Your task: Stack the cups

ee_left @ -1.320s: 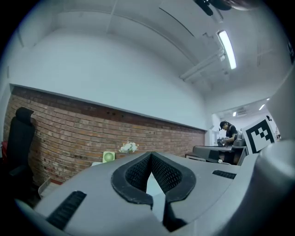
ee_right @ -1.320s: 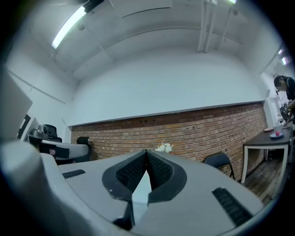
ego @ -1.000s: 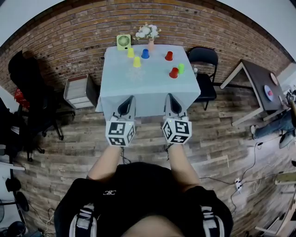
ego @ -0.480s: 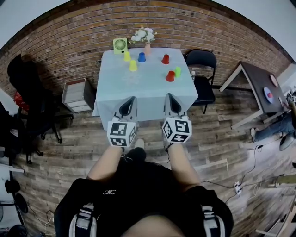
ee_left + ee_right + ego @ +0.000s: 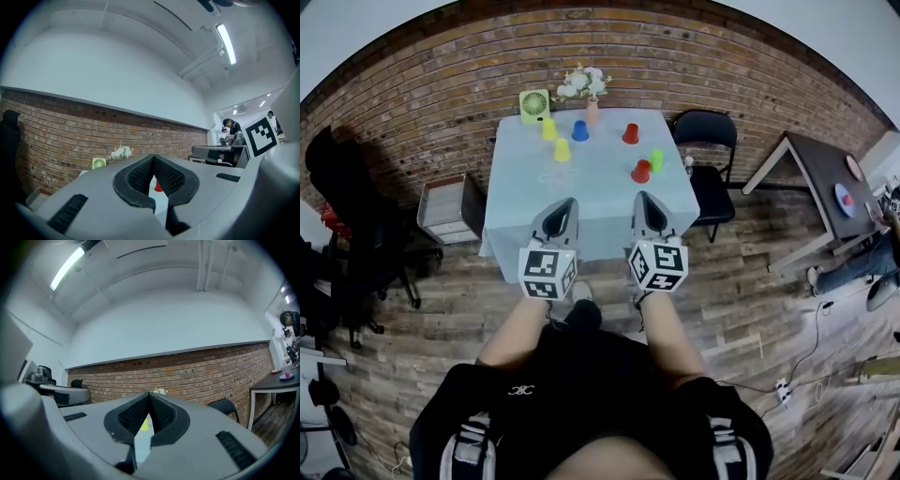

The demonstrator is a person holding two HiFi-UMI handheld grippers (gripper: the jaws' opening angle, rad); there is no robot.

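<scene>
Well, left tongs (image 5: 568, 202): clenched on nothing, pads meeting, and pointing level at the bench.
Right tongs (image 5: 641, 197): likewise pressed together and empty, riding alongside the left pair.
Person: standing on the plank floor (image 5: 441, 309) and holding both pairs out in front, with the tips lying just about at the near edge of the bench (image 5: 525, 192).
Cups: six are sitting apart on the cloth, none stacked yet, all farther along the bench than the tips.
Right side: the near red cup (image 5: 641, 172) is sitting just beside the green cup (image 5: 656, 160), ahead of the right tongs. The far red cup (image 5: 630, 134) is waiting beyond them.
Left side: the near yellow cup (image 5: 562, 150) is lying ahead of the left tongs. The far yellow cup (image 5: 548, 129) and the blue cup (image 5: 580, 131) are sitting behind it.
Coming move: I'm judging that each pair needs to open and reach straight ahead, with the near red cup the closest target and the right hand the nearer one.
Back edge: a small fan (image 5: 534, 106) and flowers (image 5: 584, 82) are standing by the brick wall (image 5: 422, 84).
</scene>
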